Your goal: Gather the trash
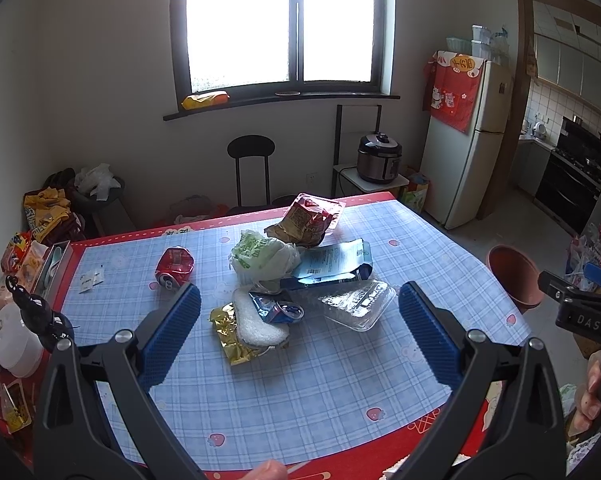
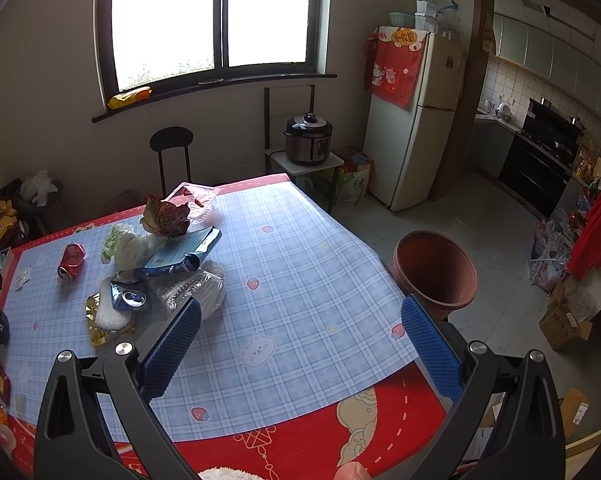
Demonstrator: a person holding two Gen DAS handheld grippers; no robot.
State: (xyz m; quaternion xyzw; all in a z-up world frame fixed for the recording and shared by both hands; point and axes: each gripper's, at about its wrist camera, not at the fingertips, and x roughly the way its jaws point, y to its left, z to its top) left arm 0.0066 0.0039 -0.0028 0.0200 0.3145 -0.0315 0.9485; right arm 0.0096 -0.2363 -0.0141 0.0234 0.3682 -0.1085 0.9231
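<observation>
A pile of trash lies mid-table: a crushed red can [image 1: 174,266] [image 2: 71,261], a white-green plastic bag [image 1: 262,258], a red-brown snack wrapper [image 1: 306,220], a blue pouch [image 1: 332,266] [image 2: 182,256], a clear plastic tray [image 1: 358,304], a crushed blue can [image 1: 278,310] on white foam, and a gold wrapper [image 1: 228,334]. My left gripper [image 1: 299,336] is open and empty, above the table just short of the pile. My right gripper [image 2: 300,344] is open and empty, over the table's right part. A brown bin [image 2: 436,268] [image 1: 514,276] stands on the floor beside the table's right edge.
The table [image 1: 300,400] has a blue checked cloth with red border. Clutter and a white bowl [image 1: 14,340] crowd its left edge. A black chair [image 1: 251,168], a rice cooker [image 1: 379,158] on a stand and a fridge [image 1: 464,148] stand beyond.
</observation>
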